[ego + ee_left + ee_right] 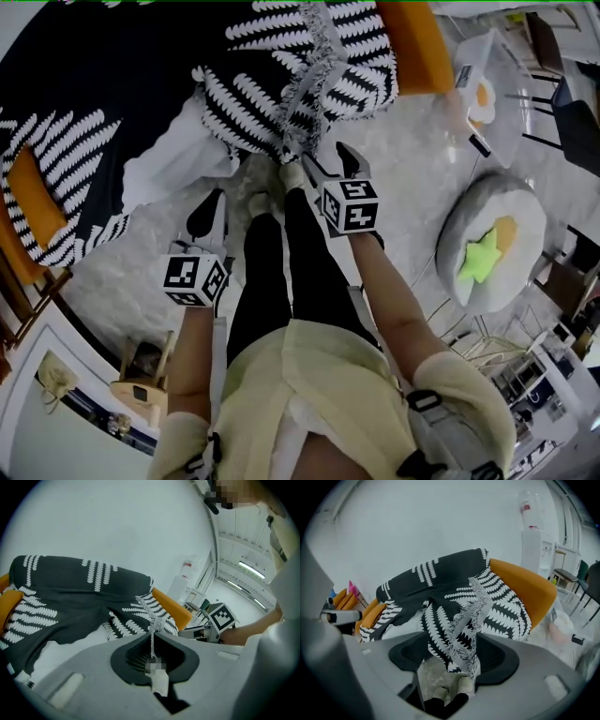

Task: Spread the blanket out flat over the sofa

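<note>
The black blanket with white fern print [141, 84] [70, 602] [440, 583] lies bunched over the orange sofa [417, 47] [171, 609] [525, 588], with its white underside turned up at the front. A fringed corner [305, 112] hangs off the sofa's front. My right gripper [330, 164] [452, 641] is open around that corner, and the fringe hangs loosely between its pads. My left gripper [208, 208] [151, 632] hovers lower left, clear of the blanket. It is shut, with only a thin slit showing, and holds nothing I can make out.
The person's black-clad legs [281, 272] and feet stand right in front of the sofa on a pale rug [412, 159]. A round cushion with a green star [492, 239] lies to the right. A small wooden stand [141, 375] is at lower left, and dark chairs [572, 103] at far right.
</note>
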`<state>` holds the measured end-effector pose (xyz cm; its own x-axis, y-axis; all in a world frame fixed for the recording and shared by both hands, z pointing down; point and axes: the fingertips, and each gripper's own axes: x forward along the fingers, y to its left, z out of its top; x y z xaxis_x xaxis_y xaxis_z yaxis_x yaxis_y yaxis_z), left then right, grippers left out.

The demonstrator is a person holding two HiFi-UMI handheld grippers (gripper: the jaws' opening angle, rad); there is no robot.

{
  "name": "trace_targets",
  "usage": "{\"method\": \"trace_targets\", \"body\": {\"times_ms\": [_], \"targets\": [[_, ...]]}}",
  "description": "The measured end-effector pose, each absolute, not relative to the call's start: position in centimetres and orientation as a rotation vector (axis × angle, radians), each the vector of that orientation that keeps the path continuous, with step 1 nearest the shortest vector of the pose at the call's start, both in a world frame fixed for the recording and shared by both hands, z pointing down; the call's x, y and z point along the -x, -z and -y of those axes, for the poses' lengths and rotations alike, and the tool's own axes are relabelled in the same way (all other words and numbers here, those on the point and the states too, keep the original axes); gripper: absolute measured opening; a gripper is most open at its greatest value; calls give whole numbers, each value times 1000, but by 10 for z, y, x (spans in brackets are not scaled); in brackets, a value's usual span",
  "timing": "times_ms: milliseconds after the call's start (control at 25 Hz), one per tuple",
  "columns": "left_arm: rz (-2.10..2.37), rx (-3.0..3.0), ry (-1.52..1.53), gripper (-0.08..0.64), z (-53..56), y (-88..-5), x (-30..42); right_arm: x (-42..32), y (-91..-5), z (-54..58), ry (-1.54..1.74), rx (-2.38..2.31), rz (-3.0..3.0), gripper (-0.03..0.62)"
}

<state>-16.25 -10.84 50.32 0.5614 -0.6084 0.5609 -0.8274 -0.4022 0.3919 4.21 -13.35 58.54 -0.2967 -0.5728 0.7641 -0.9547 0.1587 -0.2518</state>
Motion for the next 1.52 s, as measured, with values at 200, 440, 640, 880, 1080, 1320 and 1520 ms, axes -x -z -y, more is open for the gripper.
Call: {"method": "trace_targets", "body": {"times_ms": [200, 440, 640, 880, 1080, 1320, 1520], "targets": [[1180, -2086, -444, 20, 129, -533, 152, -43, -624, 156, -1026, -1359, 1937, 322], [1206, -2022, -436, 18, 149, -564, 141, -45, -664, 180, -1046, -1309, 1917, 338], [1220, -1977, -435, 9, 159, -581, 137, -51, -687, 196, -1085, -1292, 1905, 348], [1221, -1951, -460, 9, 165, -598, 132, -48, -710, 206, -1159, -1270, 1902, 362], [1223, -1933, -464, 9, 172, -609, 131, -35, -721, 213, -1224, -1243, 1913, 370], [1221, -1916, -469, 8, 176, -615, 131, -24, -731, 218, -1258, -1217, 1908, 376], [1231, -1902, -473, 8, 175, -622, 135, -19, -738, 224, -1268, -1220, 1900, 381]]}}
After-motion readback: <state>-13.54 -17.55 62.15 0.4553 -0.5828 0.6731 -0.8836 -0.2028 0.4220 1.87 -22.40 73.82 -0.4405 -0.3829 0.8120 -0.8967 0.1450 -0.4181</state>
